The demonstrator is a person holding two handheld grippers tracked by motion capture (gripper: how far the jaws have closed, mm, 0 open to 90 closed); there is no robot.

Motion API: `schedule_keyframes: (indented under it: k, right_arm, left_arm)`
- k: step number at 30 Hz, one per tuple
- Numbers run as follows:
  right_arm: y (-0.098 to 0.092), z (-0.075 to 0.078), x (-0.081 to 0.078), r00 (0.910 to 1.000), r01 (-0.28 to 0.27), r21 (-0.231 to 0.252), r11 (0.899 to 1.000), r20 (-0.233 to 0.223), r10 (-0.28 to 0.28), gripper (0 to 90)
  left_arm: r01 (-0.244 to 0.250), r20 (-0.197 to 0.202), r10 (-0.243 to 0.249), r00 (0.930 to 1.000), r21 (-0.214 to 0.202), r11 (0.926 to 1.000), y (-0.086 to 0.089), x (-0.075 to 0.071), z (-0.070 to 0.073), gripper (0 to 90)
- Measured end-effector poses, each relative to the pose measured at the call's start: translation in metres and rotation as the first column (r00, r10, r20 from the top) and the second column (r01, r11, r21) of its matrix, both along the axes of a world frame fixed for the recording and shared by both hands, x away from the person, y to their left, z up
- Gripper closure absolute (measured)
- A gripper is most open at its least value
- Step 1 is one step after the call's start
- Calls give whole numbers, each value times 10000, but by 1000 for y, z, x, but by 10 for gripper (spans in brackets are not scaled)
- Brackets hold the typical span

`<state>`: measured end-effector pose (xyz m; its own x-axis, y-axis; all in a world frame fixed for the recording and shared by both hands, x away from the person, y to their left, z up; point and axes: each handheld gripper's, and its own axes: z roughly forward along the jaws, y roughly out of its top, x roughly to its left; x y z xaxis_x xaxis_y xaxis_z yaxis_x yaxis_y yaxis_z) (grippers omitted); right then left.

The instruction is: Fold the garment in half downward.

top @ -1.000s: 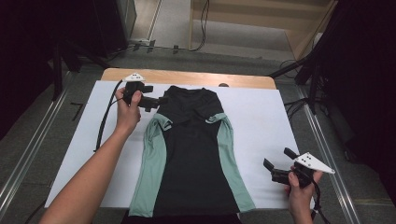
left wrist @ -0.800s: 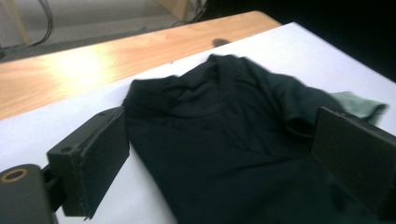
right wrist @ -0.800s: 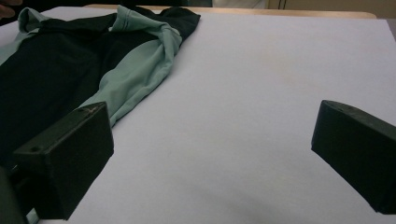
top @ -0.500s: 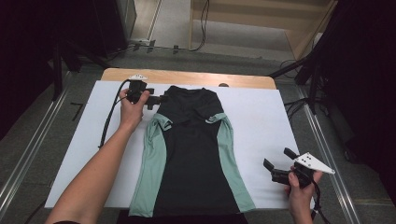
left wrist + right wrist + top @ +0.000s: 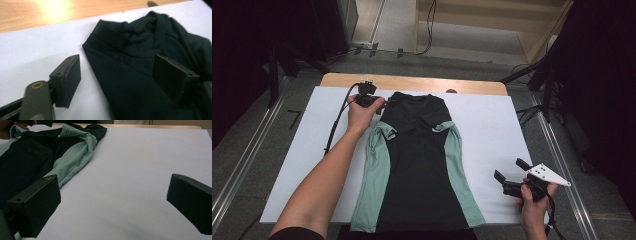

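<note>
the white sheet covers most of the wooden table; only a strip of bare wood shows along the far edge. the room around the table is dark and hard to make out.

the black shirt with mint-green sleeves lies flat along the middle of the sheet, collar toward the far edge, sleeves folded in along the body. its hem runs over the near edge of the sheet, where it is cut off at the bottom of the high view. in the left gripper view the shoulder and collar area is a dark, creased mass; the folds are hard to separate. in the right gripper view the right sleeve lies bunched, and the shirt is cut off at the left border.

the left gripper sits at the shirt's far left shoulder, largely hidden by the hand that holds it. its jaws have just been closing and remain apart: one over bare sheet, the other over the black fabric, with the shoulder edge between them. pad contact with the fabric cannot be told.

the right gripper is held near the sheet's near right corner, well apart from the shirt, jaws spread wide over bare sheet.
</note>
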<state>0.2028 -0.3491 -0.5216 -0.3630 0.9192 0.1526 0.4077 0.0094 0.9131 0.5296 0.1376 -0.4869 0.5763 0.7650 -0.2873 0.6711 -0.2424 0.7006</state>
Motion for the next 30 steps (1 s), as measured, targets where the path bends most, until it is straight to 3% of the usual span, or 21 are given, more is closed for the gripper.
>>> schedule_keyframes:
  k: [3, 7, 9, 12, 17, 20, 23, 25, 27, 30]
  right_arm:
    - [0, 0, 0, 10000, -12, 6, 10000, 7, 12, 0]
    - [0, 0, 0, 10000, -1, 11, 10000, -1, 1, 0]
    - [0, 0, 0, 10000, -6, 15, 10000, 3, 6, 0]
    - [0, 0, 1, 10000, -5, 10, 10000, 2, 5, 0]
    - [0, 0, 1, 10000, 27, 0, 10000, -34, -27, 0]
    - [1, 0, 1, 10000, 47, -15, 10000, -46, -47, 0]
    - [1, 0, 1, 10000, 37, -60, 10000, -42, -37, 0]
    - [1, -1, 1, 10000, 41, -78, 10000, -59, -41, 0]
    - [1, -1, 1, 10000, 30, -82, 10000, -50, -31, 0]
    - [1, -1, 1, 10000, -2, -80, 10000, -62, 1, 0]
  left_arm:
    - [2, -163, -1, 9999, 83, 10000, -4, 2, -4, 271]
    - [-84, -151, 92, 9998, 526, 9986, -11, 3, -6, 315]
    - [-362, -225, 382, 9990, 807, 9961, -11, 4, -7, 358]
    - [-599, -334, 630, 9975, 865, 9944, -11, 4, -9, 416]
    - [-510, -294, 543, 9981, 1018, 9935, -16, 2, -9, 468]
    - [-627, -254, 665, 9975, 1293, 9896, -20, 1, -8, 534]
    - [-752, 27, 761, 9971, 1960, 9777, -24, -1, -7, 665]
    - [-683, -110, 718, 9974, 1953, 9784, -25, -1, -6, 724]
    - [-424, -344, 492, 9982, 1771, 9833, -27, -1, -7, 841]
    - [-291, -332, 355, 9988, 1766, 9838, -29, -3, -6, 864]
